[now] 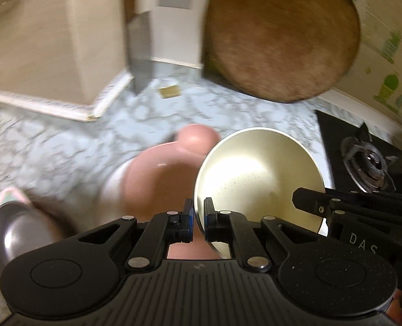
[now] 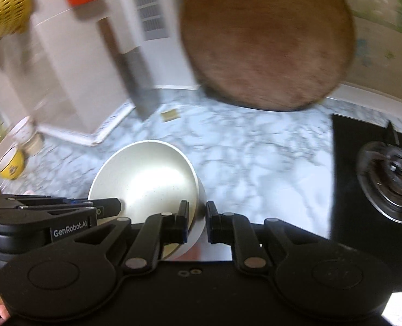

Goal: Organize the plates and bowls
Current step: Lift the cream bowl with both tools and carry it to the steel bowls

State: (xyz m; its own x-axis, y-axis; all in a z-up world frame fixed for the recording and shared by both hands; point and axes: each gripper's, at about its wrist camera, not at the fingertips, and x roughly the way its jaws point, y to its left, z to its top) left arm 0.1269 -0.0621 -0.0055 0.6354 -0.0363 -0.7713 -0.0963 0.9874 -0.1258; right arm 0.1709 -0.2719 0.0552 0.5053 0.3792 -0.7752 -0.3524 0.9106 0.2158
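We grip the cream bowl by opposite rims, left tool and right tool both clamped, to carry it level above the table.

"GenRobot.AI" — on the left gripper; "DAS" — on the right gripper.

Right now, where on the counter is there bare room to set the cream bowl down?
Bare marble lies between the cream bowl, the wooden board and the stove. It is crowded on the left: pink dish, metal bowl, yellow cup.
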